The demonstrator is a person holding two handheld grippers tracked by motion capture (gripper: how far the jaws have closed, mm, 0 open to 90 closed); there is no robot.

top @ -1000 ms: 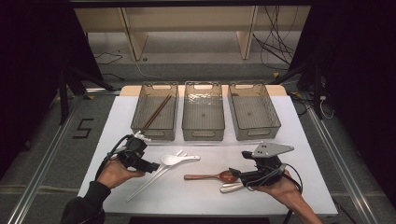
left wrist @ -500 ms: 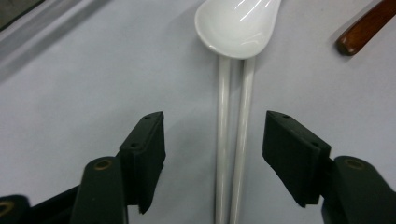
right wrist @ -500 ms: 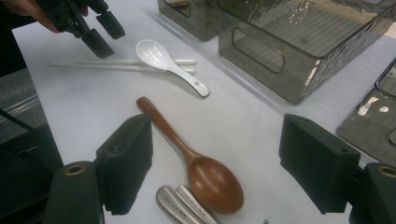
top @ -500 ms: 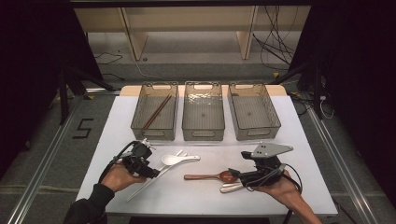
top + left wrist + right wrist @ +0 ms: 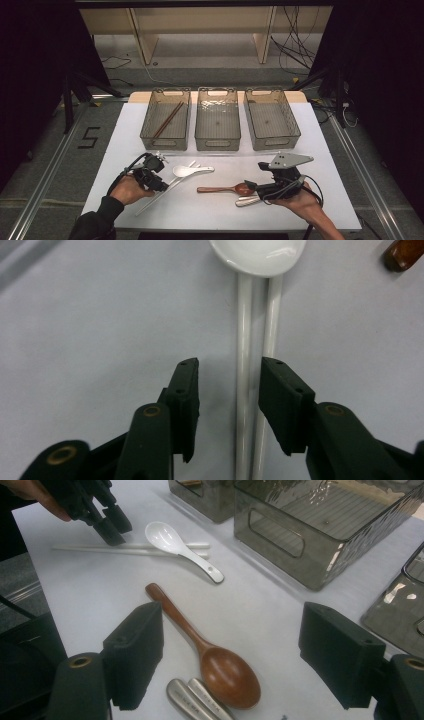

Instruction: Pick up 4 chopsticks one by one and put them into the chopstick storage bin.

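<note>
Both tongs are open: the left tongs (image 5: 227,390) straddle the pair of white chopsticks (image 5: 244,330) on the white desk (image 5: 320,150), and the right tongs (image 5: 232,652) gape over the wooden spoon (image 5: 227,672). Beyond lies a white ceramic spoon (image 5: 186,170) across the chopsticks. Farthest stand three clear bins (image 5: 218,143), brown chopsticks (image 5: 167,120) inside the left one.

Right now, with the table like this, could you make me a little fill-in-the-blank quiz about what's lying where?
1. The brown chopsticks lie in the ____ bin of the three.
2. The left gripper has its open jaws on either side of the white ____.
3. The white spoon rests on top of the white chopsticks, and the ____ spoon lies between the right gripper's open jaws.

Missing words: left; chopsticks; wooden
</note>
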